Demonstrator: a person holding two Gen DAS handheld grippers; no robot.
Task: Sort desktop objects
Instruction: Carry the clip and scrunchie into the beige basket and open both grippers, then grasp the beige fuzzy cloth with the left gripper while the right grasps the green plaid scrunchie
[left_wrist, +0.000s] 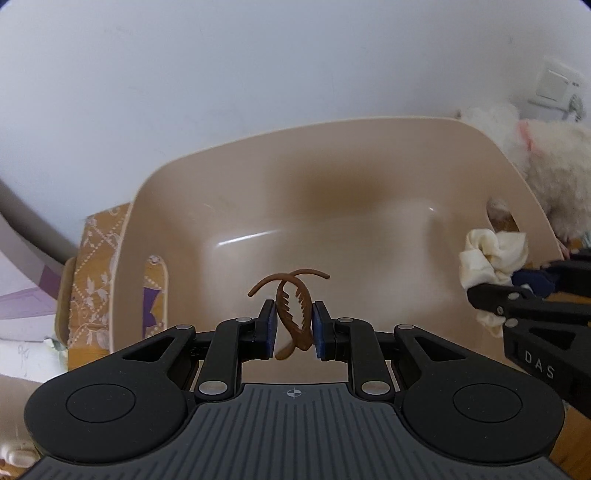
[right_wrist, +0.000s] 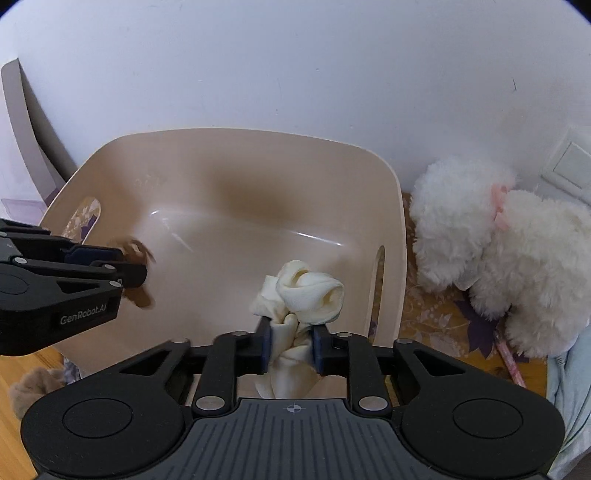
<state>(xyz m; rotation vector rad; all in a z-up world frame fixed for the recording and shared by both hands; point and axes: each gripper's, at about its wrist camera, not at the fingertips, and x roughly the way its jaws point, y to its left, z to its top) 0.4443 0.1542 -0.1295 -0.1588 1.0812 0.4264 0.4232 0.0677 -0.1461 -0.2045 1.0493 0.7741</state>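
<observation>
Hair clip (left_wrist: 293, 314), light, stiff and springy, is sitting clamped across its middle in the left gripper (left_wrist: 293, 328) above the basin (left_wrist: 332, 129); right gripper (right_wrist: 291, 343) is pinching a soft scrunchie (right_wrist: 306, 291).

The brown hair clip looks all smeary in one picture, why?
In the right wrist view the brown plastic claw hair clip in the left hand-held gripper is motion-blurred; in the left wrist view it is sharp; both views show white glare streaks inside the beige plastic bin.
</observation>
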